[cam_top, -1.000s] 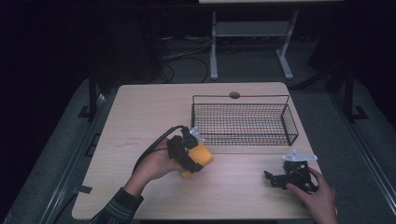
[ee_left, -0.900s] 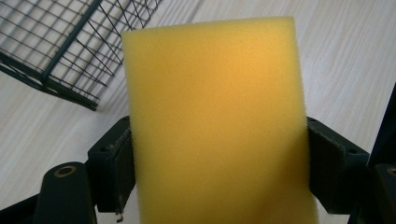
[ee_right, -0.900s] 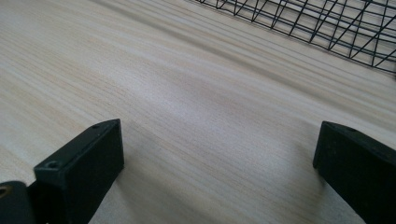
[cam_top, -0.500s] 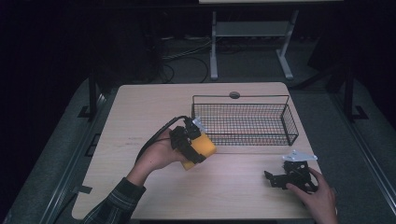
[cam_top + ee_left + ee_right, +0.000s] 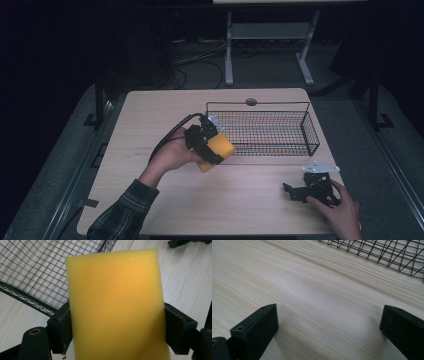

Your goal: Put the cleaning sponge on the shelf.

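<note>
At the basket's near left corner, the left gripper (image 5: pixel 212 145) is lifted off the table (image 5: pixel 150 115), clamped on a yellow sponge (image 5: pixel 216 151). Left hand (image 5: pixel 172 155) wraps the gripper body, cable looping back behind it, plaid sleeve (image 5: pixel 120 215) coming in from the bottom edge. In the left gripper view the sponge (image 5: pixel 116 305) sits squarely between the two black jaws: one pad pressed on each long side, low on the block, sponge sticking well up past the pads. Broad face toward the camera, slightly tilted. Sides look a bit pinched where the pads bite. Sponge is in the air, not touching the table or the basket (image 5: pixel 310 132); wire mesh of the basket (image 5: pixel 37 270) is behind and to the left of it in that view, near but apart.

Right gripper (image 5: pixel 290 191) rests on the table near the front right corner, right hand (image 5: pixel 337 210) on top of it, grey plate just behind. Well apart from the sponge. Right gripper view: jaws spread wide, nothing between them, bare wood grain below, basket mesh (image 5: pixel 387 252) across the top right.

Basket is black wire, rectangular, on the far right half of the table; can't see anything in it.
</note>
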{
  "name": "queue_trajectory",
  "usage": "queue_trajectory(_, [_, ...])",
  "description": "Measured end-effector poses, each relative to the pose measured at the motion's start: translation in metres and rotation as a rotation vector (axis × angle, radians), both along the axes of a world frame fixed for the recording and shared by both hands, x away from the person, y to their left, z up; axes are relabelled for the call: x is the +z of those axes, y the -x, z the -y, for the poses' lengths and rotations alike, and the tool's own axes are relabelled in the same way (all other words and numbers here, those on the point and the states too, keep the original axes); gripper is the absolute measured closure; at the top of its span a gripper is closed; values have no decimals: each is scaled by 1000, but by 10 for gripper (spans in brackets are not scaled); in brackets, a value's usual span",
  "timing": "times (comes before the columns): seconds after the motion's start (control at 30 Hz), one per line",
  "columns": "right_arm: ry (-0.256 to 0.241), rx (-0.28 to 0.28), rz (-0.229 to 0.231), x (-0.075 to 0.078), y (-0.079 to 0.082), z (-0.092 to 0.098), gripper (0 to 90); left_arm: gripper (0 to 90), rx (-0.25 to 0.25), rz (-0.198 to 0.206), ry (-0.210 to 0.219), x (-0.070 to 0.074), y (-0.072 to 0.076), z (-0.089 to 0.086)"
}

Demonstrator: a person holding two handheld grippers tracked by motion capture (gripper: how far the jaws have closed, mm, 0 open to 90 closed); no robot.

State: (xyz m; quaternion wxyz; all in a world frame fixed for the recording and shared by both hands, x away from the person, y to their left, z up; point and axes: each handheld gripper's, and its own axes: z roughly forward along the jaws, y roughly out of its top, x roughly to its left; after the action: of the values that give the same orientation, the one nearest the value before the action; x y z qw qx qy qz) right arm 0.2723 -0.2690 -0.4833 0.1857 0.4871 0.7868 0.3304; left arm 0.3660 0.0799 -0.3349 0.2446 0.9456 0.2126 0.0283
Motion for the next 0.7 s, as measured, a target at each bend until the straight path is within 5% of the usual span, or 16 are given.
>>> queue_trajectory(0.7, [-1, -1, -1, 0, 0, 0, 12, 213, 9, 31, 3, 12, -33, 12])
